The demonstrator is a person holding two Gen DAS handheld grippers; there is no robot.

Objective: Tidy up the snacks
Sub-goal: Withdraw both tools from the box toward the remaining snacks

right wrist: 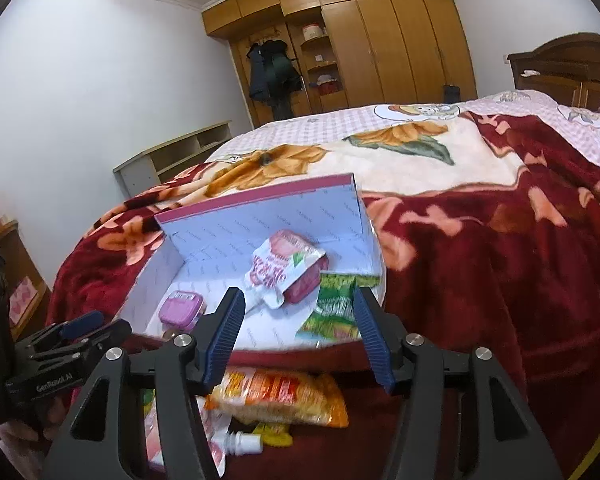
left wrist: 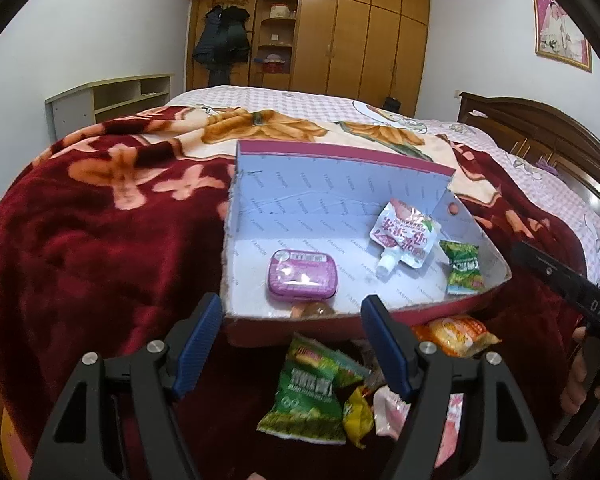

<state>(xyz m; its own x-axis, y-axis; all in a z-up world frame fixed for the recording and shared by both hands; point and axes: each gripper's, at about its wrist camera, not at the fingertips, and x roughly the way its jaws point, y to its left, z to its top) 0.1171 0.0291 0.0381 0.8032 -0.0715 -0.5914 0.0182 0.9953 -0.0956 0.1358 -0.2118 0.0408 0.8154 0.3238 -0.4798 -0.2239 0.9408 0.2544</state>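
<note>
Snacks were split between two places: some already inside the open cardboard box (left wrist: 340,200) on the bed blanket (left wrist: 100,220), the rest loose on the blanket just in front of its near wall. In the box lay a pink tin (left wrist: 302,276), a spouted pouch (left wrist: 404,236) and a small green packet (left wrist: 464,268).

Outside it lay a larger green packet (left wrist: 306,396), an orange noodle bag (right wrist: 280,396) and small wrapped sweets.

Handling, judged: the packets looked light, soft and crinkly, probably slippery film, best pinched across a flat sealed edge. The tin looked rigid and smooth, better held across its short sides.

Orientation: the pouch lay flat, long axis slanted, spout toward the near wall. The noodle bag's long axis ran roughly parallel to that wall.

Left gripper (left wrist: 292,344) stood released, nothing between the jaws, above the larger green packet. Right gripper (right wrist: 298,336) also stood released and empty, over the box's near edge.
</note>
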